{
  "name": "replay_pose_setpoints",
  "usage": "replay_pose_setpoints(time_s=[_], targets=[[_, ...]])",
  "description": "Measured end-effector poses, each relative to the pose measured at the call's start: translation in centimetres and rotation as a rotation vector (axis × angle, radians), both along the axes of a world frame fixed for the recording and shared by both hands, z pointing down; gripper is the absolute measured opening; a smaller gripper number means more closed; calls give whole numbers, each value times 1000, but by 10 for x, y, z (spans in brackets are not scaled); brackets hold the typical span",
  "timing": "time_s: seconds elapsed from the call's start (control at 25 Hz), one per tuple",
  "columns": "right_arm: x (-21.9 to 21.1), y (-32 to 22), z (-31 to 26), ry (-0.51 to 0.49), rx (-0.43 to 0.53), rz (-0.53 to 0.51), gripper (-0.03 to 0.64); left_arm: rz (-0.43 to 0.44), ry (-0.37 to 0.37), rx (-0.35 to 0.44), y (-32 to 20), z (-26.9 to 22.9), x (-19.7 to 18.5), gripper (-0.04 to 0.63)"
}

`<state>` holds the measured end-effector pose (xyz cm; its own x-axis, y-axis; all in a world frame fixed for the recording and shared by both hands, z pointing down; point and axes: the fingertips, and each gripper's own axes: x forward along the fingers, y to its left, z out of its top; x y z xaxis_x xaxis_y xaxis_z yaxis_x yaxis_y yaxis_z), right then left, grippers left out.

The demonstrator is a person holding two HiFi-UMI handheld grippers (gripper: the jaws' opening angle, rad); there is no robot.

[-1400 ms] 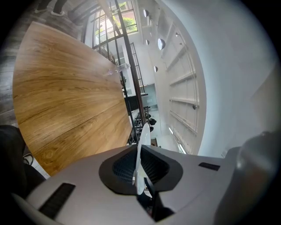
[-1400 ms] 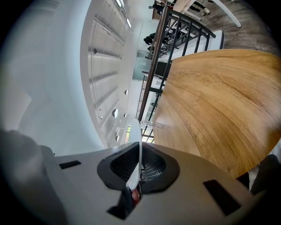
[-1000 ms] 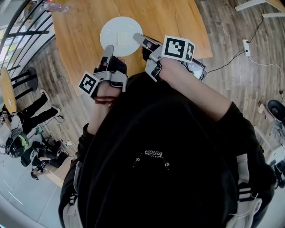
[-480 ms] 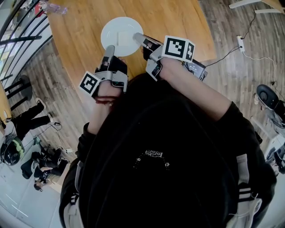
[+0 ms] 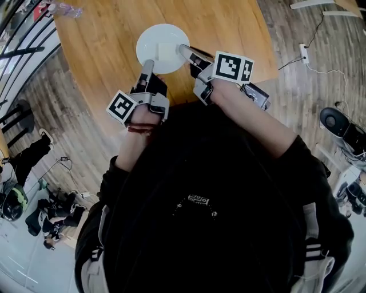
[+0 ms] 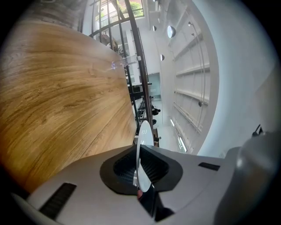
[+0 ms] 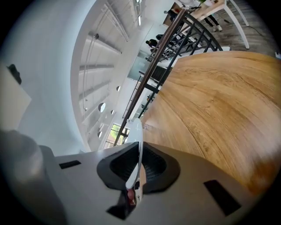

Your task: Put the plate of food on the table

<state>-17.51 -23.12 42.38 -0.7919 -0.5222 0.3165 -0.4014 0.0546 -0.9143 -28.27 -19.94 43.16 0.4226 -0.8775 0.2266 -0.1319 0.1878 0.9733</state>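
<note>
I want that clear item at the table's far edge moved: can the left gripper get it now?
Probably not: the left gripper is shut on the white plate, sharing it with the right gripper, and the clear item lies well beyond it.

Wood-plank floor [image 5: 80, 137], a white power strip [image 5: 303, 52] with its cable [image 5: 334, 73] upper right, black metal railing [image 5: 27, 52] upper left, dark bags [image 5: 54, 220] lower left.

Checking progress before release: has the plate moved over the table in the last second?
Yes, slightly: the plate now sits farther right of the purple item at the table's far-left corner.
</note>
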Motion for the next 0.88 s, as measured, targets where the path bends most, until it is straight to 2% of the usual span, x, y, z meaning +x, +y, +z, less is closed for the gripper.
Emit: replay_pose_setpoints(time_s=[0.16,0.28,0.36,0.6,0.88], targets=[[7,10,24,27,-13,-33,29,-8,-47,-55,12,28,5,18],[0,7,42,20,-69,-45,29,-21,-84,-99,11,42,-2,19],[-9,-11,59,19,-104,-52,29,-39,-72,-136,-4,58,-12,18],[-17,-31,77,16,-110,-80,29,-51,-29,-98,-25,70,-14,18],[-18,-30,99,12,-143,-89,29,-40,-51,-104,-26,90,-15,18]])
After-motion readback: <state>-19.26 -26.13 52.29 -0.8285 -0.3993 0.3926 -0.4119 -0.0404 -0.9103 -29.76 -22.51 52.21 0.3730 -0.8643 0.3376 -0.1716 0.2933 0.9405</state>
